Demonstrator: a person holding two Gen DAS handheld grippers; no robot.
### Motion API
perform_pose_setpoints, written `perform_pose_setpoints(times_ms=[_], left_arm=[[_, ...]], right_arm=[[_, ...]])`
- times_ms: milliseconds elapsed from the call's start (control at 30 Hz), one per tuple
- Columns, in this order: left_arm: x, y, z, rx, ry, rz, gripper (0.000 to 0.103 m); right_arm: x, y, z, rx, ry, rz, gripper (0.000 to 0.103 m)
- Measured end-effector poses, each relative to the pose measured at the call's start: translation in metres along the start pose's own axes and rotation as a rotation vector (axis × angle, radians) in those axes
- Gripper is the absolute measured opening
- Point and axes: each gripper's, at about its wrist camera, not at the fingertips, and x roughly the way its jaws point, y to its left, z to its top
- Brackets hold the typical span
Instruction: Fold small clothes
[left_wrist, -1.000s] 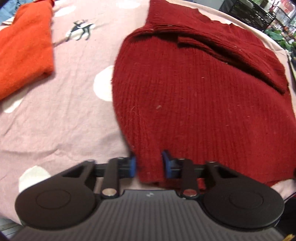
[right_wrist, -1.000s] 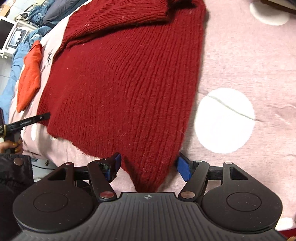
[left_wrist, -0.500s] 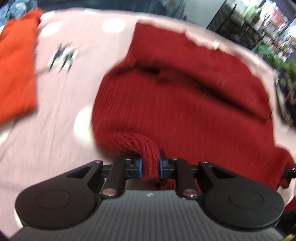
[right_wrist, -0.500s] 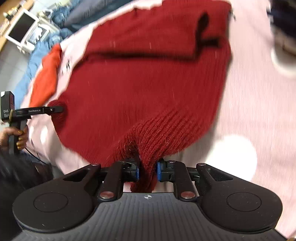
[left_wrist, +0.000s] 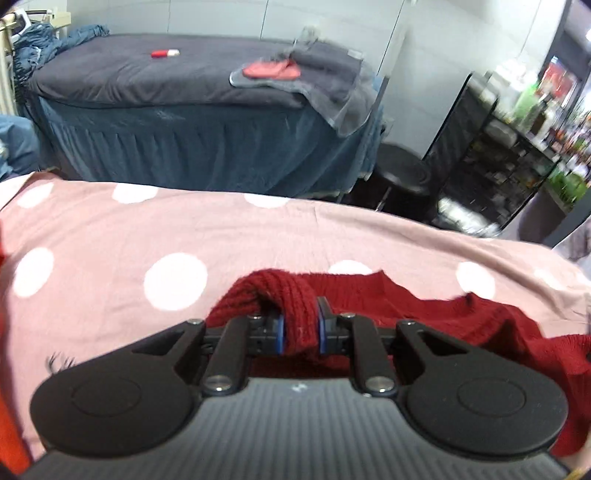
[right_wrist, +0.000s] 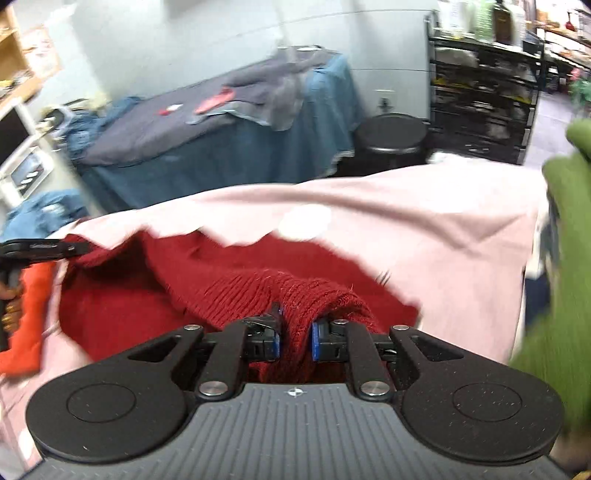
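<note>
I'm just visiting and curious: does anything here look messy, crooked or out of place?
Nothing is damaged or spilled. The red sweater only looks rumpled because the left gripper and right gripper each pinch a bunched corner of it above the pink dotted sheet.

Bare pink sheet (left_wrist: 295, 236) ahead; green cloth (right_wrist: 561, 258) crowds the right.

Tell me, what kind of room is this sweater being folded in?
Probably a workroom or store back room, not a home. The red sweater lies on a pink dotted sheet; behind stand a skirted, grey-covered table, a black stool and cluttered black shelving.
</note>
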Motion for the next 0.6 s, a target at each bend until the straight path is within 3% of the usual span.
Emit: perform_pose_setpoints(times_ms=[167, 333, 400, 467, 500, 533, 600], left_arm=[[0.060, -0.016, 0.017, -0.028, 0.108, 0.110, 0.019], [0.059, -0.009, 0.002, -0.052, 0.099, 0.161, 0.023], [0.056, -0.008, 0.001, -0.055, 0.097, 0.164, 0.028], [0.054, -0.005, 0.003, -0.084, 0.090, 0.145, 0.035], [0.053, -0.004, 0.006, -0.094, 0.075, 0.140, 0.050], [0.050, -0.004, 0.011, -0.092, 0.045, 0.161, 0.074], [0.039, -0.009, 0.020, -0.044, -0.061, 0.302, 0.103]], right_arm=[[0.057, -0.006, 0.019, 0.028, 0.086, -0.125, 0.025], [0.077, -0.008, 0.022, -0.012, 0.126, -0.181, 0.027], [0.076, -0.013, 0.022, 0.021, 0.116, -0.173, 0.033], [0.072, -0.019, 0.024, 0.115, 0.102, -0.129, 0.046], [0.069, -0.024, 0.025, 0.171, 0.091, -0.102, 0.055], [0.066, -0.028, 0.027, 0.210, 0.077, -0.091, 0.060], [0.064, -0.027, 0.031, 0.207, 0.060, -0.129, 0.068]])
